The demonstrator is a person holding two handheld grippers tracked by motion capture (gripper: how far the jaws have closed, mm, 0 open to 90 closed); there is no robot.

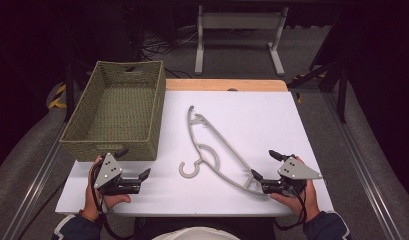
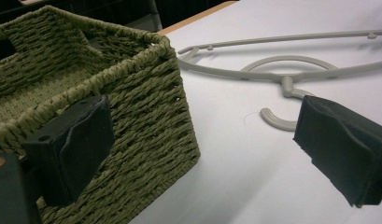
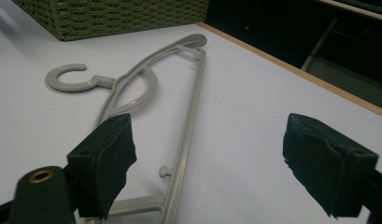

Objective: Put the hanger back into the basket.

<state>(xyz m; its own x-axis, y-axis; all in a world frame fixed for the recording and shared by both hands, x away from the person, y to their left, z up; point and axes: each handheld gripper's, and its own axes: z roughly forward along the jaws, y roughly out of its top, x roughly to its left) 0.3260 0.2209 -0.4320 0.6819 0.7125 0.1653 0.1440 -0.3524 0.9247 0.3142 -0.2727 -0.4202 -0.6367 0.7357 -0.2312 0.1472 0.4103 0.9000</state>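
Hanger [image 1: 217, 150], just one, grey plastic, lies flat at the middle of the white worktop [image 1: 272, 115], its hook [image 1: 189, 169] curling toward six o'clock and its long bar running from twelve o'clock down toward four. One woven green basket [image 1: 117, 112] sits at nine o'clock from it, well apart, nothing visible inside.

Two tongs on show. Left tongs [image 1: 135, 163] are at seven o'clock on the worktop, jaws spread wide with nothing between them, just in front of the basket's near wall; their own view has the basket corner [image 2: 146, 116] behind one pad and the hook [image 2: 277, 119] beside the other.

Right tongs [image 1: 264, 166] are at five o'clock, jaws also wide apart and empty, right at the hanger's lower end. In their view the hanger [image 3: 188, 116] runs away from the left pad [image 3: 104, 163], whether touching I can't tell. One hand [image 1: 297, 197] grips each tool.
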